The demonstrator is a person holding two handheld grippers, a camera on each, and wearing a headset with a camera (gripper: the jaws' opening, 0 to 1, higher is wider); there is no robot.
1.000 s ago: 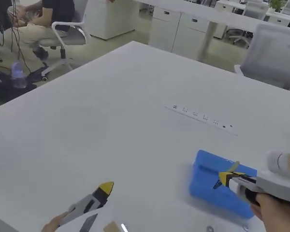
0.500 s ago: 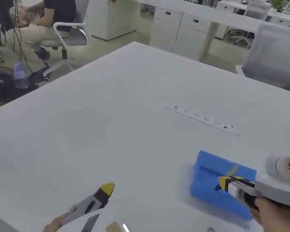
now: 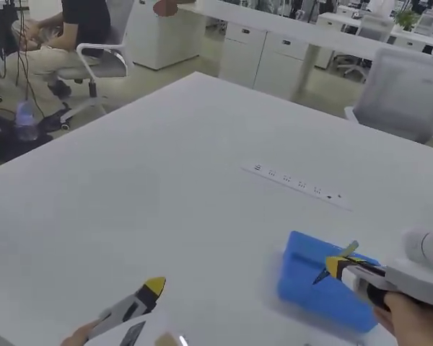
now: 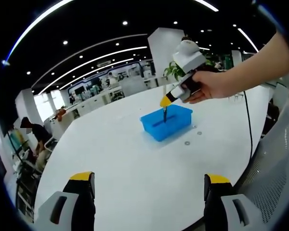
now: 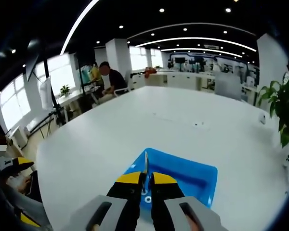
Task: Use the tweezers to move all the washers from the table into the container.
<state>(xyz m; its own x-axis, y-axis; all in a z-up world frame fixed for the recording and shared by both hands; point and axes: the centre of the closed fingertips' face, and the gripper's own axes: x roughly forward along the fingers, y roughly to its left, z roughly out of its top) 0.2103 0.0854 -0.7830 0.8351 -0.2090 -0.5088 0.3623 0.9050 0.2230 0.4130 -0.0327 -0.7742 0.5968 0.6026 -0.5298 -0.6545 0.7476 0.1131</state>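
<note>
While the tweezers are clamped by the right gripper, jaws near shut, over the blue container, washers are seen on the table at the container's 4 o'clock in the left gripper view. They are judged light, thin and slippery, so a rim pinch is advised. The left gripper is spread wide, empty.

**Three cameras, one shared container**

The head view looks from above, forward and down, over the white counter toward its far corner. The blue container lies close to the near edge. The left gripper view sits low at one counter edge and faces across the surface, with the container and the right gripper well away. The right gripper view is just above the container. It looks along the tweezers between its jaws toward the far edges. All three views share the container.
</note>
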